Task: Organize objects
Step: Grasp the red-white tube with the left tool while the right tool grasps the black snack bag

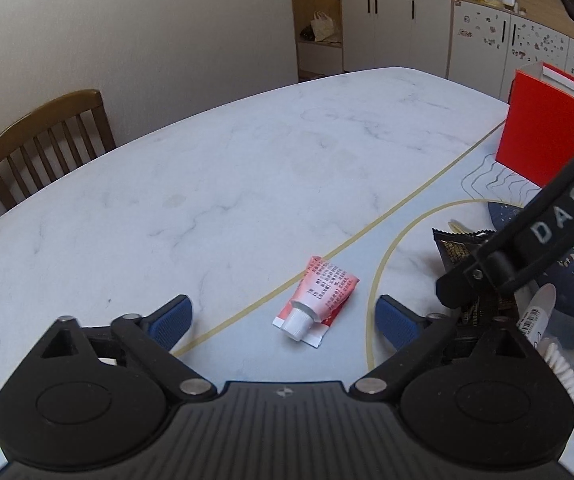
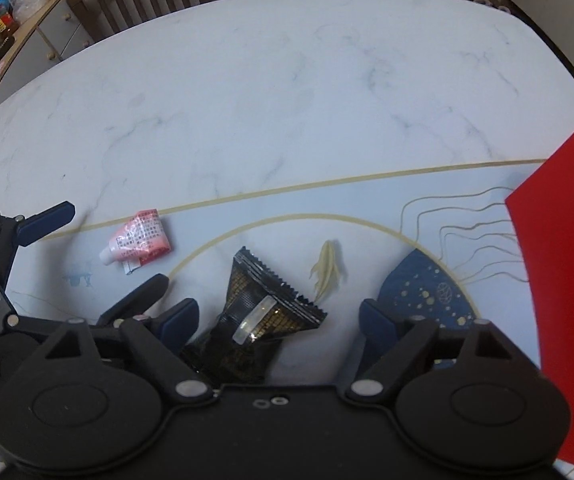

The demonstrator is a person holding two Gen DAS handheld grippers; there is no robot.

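A small pink and white tube (image 1: 319, 300) with a white cap lies on the table between my open left gripper's (image 1: 283, 318) blue pads; it also shows in the right wrist view (image 2: 139, 242). A black and gold snack packet (image 2: 259, 316) lies between my open right gripper's (image 2: 279, 320) fingers, touching neither; the packet shows partly hidden in the left wrist view (image 1: 457, 254). The left gripper (image 2: 83, 248) appears in the right wrist view around the tube. A red box (image 1: 543, 136) stands at the right; it also shows in the right wrist view (image 2: 567, 264).
The marble table (image 1: 227, 152) has a printed mat with gold lines and a dark blue patch (image 2: 427, 292). A white brush (image 1: 543, 324) lies at the right. A wooden chair (image 1: 47, 136) stands at the far left edge. Cabinets (image 1: 399, 28) stand behind.
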